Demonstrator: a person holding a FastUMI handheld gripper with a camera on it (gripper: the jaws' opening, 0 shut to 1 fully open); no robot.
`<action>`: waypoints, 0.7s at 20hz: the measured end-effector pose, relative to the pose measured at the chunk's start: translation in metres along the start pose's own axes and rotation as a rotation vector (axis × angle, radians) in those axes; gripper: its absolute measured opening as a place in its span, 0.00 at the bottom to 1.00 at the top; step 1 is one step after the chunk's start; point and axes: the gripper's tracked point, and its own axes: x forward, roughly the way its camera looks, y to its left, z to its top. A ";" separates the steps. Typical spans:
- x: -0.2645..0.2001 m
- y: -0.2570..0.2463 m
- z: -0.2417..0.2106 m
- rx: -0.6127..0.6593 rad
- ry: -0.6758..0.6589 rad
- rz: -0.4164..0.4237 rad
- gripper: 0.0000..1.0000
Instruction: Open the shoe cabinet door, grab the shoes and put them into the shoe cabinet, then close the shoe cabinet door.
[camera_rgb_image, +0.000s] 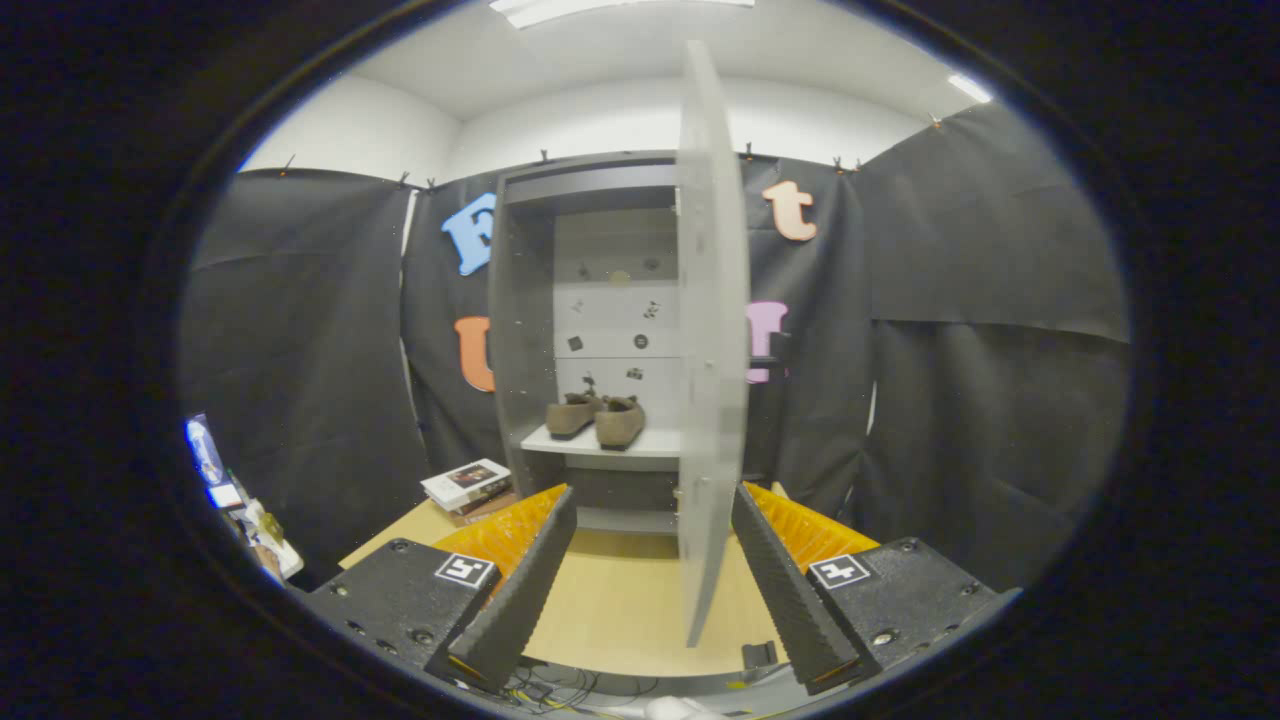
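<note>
Jaws spread, cabinet door (712, 340) edge-on between them, shoes (597, 418) shelved beyond

The wooden table (620, 600) holds the shoe cabinet (520, 330) and, beside it, what looks like a small pile of books (468, 486). Two brown shoes (597, 418) sit side by side on the cabinet's shelf (655, 443).

I see the grey shoe cabinet (525, 330) standing open, its door (712, 340) swung edge-on toward me, a pair of brown shoes (597, 418) side by side on its shelf (655, 444).
</note>
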 end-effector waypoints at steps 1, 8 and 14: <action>0.002 -0.020 -0.001 0.002 0.000 -0.024 0.99; 0.045 -0.113 0.011 -0.011 -0.018 -0.046 0.99; 0.090 -0.105 0.025 0.015 -0.017 0.111 0.99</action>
